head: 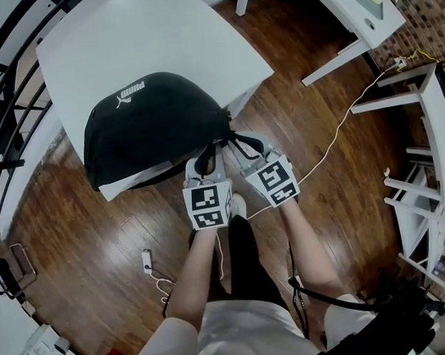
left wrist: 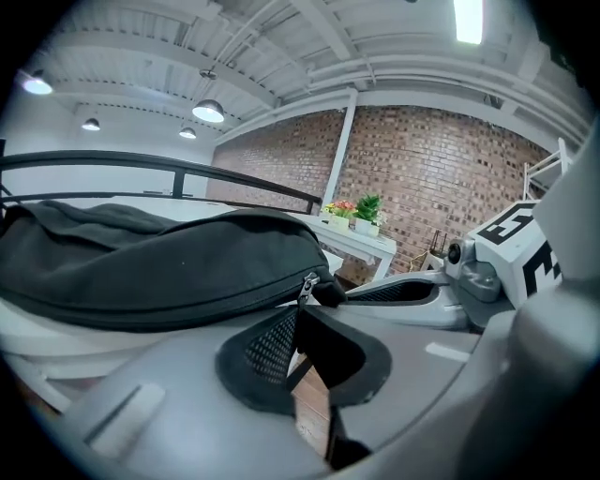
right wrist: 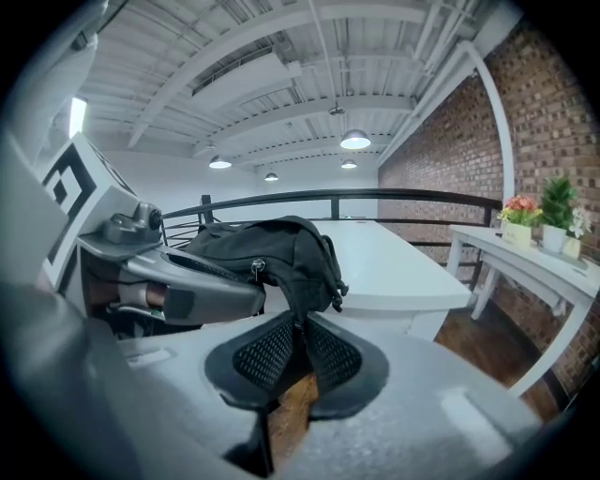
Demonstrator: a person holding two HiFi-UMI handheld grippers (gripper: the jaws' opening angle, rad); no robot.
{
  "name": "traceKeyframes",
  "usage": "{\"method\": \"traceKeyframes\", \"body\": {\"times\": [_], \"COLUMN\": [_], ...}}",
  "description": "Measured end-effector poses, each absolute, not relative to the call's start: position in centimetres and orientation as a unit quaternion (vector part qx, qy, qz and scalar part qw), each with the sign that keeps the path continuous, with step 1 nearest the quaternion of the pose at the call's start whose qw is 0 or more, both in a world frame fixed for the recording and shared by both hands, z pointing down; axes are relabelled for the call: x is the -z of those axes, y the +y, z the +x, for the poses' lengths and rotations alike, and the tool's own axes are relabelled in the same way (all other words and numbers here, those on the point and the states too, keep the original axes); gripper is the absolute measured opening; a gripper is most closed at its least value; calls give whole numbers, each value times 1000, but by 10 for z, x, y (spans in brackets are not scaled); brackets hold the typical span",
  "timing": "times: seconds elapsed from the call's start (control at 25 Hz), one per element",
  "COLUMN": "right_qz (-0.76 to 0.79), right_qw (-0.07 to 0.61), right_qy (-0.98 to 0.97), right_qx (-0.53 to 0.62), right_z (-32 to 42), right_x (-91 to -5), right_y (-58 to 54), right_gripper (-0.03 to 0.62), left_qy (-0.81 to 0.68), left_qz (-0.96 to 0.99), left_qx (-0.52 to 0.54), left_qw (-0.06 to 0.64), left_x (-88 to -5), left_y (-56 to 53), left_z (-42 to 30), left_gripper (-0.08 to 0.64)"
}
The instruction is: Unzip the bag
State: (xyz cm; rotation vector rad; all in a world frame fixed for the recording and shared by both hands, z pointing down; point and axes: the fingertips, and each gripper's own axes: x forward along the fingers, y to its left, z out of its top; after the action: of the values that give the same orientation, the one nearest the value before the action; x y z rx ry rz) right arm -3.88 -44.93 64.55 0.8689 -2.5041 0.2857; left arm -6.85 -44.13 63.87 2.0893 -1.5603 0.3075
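Note:
A black bag with a white logo lies on the white table, and its near right corner hangs past the table edge. Both grippers meet at that corner. In the left gripper view my left gripper is shut on the dark pull tab hanging from the metal zipper slider. The zipper line runs left along the bag and looks closed. My right gripper is shut on the bunched fabric end of the bag, just right of the slider. From above, the left gripper and right gripper sit side by side.
A black railing runs along the left. A second white table stands at the back right, with white shelving at the right. A white cable and a plug block lie on the wooden floor.

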Motion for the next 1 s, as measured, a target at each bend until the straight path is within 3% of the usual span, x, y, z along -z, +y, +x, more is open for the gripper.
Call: {"method": "traceKeyframes", "body": {"times": [0.48,1.0], "right_qz": [383,424], "right_qw": [238,248], "right_qy": [-885,-862], "right_qx": [-115,-126], "right_z": [-28,-24], "right_x": [-653,-660], "right_y": [-455,-459], "right_gripper": [34,34], "left_qy": [-563,-598], "left_qz": [783,747], "left_qx": [-128,-140], "left_qw": [231,253], "left_x": [-639,-647], "left_y": [-419,-383], "left_z": [-106,-203], "left_gripper": [26,25]}}
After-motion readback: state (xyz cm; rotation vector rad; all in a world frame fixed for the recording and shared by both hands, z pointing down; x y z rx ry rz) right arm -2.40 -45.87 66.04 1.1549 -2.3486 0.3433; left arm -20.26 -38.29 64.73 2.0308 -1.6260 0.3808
